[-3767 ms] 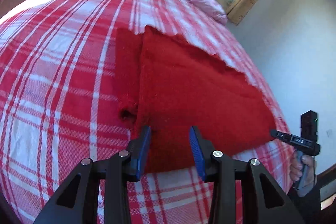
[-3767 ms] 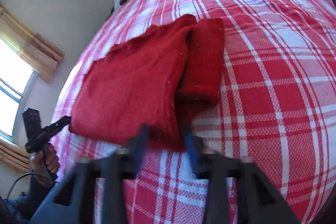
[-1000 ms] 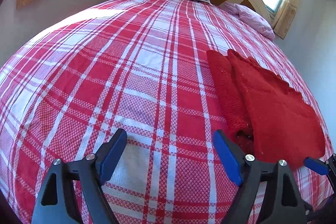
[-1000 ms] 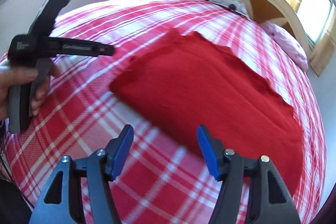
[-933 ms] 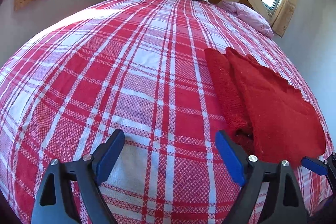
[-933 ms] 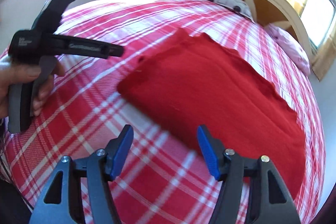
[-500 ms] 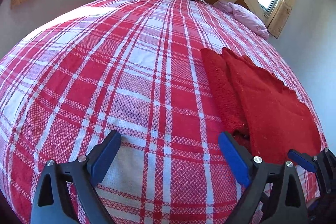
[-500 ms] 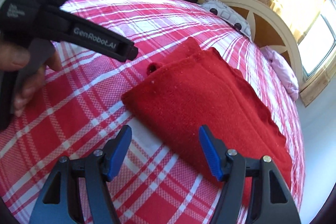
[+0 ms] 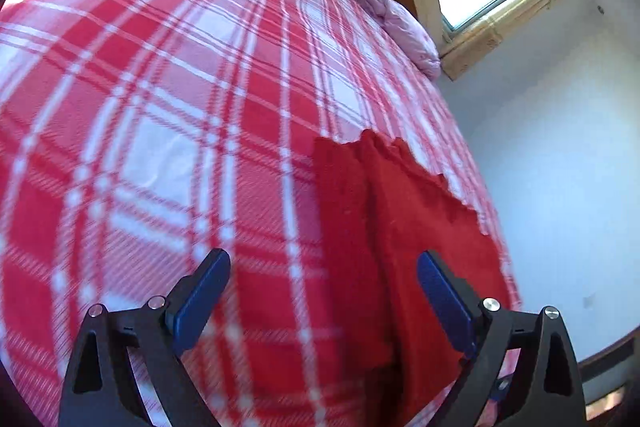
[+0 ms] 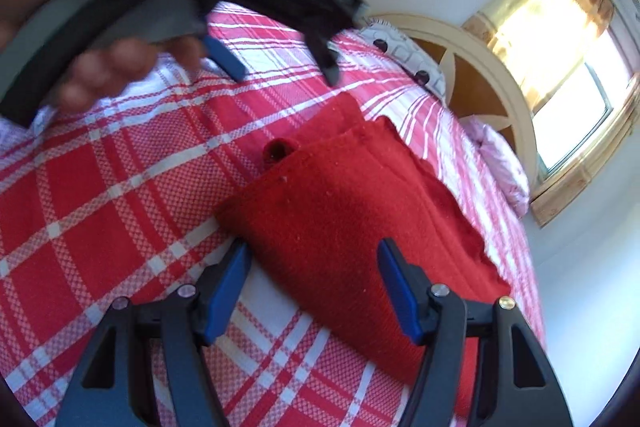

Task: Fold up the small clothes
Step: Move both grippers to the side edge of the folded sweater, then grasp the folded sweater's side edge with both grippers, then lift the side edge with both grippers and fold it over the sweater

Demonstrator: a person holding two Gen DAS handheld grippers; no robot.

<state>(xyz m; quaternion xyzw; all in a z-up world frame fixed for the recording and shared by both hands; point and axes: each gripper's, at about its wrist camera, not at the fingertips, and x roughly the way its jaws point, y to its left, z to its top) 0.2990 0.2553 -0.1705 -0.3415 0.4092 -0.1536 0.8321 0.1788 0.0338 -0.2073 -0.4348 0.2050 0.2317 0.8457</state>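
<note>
Red fuzzy knit garment [image 10: 352, 227] lies partly folded on my red-and-white plaid bed [image 9: 168, 131]; approx 1 more fold left. Left tool [image 9: 324, 299] wide, right tool [image 10: 316, 287] apart, both holding nothing.

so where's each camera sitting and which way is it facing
Left wrist: on the left gripper, looking down the bed toward the headboard; its open jaws straddle the red cloth's left edge.
Right wrist: on the right gripper, facing the cloth's near corner; the left hand and its gripper show top left.
Shared: cloth, bed, headboard, window.
</note>
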